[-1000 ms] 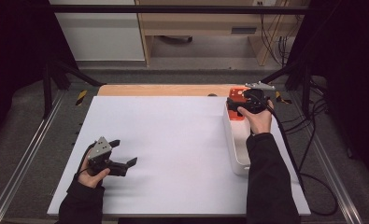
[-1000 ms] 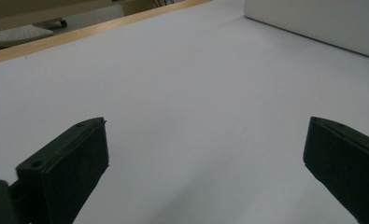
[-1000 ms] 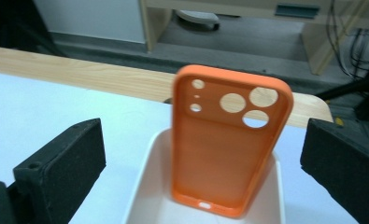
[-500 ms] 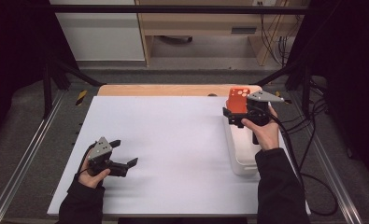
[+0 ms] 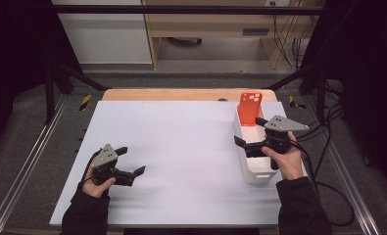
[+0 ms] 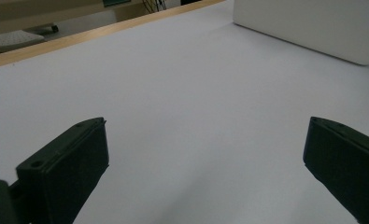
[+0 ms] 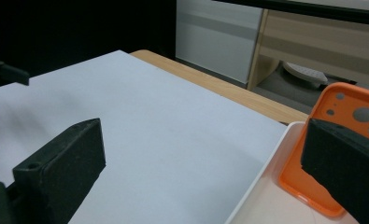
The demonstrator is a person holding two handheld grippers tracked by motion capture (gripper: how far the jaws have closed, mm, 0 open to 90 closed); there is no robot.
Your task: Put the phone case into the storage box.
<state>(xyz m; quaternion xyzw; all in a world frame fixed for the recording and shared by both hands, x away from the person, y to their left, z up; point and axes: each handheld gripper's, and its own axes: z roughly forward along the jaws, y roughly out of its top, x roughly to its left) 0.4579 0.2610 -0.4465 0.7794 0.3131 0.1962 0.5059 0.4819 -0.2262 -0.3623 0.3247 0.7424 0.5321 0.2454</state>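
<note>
Jaws on both grippers stand spread with nothing between them. The right gripper (image 5: 250, 143) hovers over the white bin (image 5: 259, 172) at about 3 o'clock on the tabletop (image 5: 181, 142), pointing toward 9 o'clock. The left gripper (image 5: 131, 160) rests low near 8 o'clock, well apart from everything.

The orange phone case (image 5: 250, 107) stands nearly upright at the bin's far end, about 1 o'clock, leaning against the end wall with its camera cut-outs at the top. In the right gripper view the case (image 7: 331, 140) sits just behind the right-hand jaw, its lower edge on the bin floor.

Judging from this, the case looks barely balanced. A knock from the nearby jaw could slide its lower edge along the smooth floor and drop it flat, or tip it over the rim toward 12 o'clock onto the wooden edge. If the next move is a grasp, one jaw has to go between case and wall; closing off-centre on a thin, flexible shell could bend it or squirt it out. The bin itself looks light, so a sideways push from the gripper could shove it across the tabletop, toppling the case.
</note>
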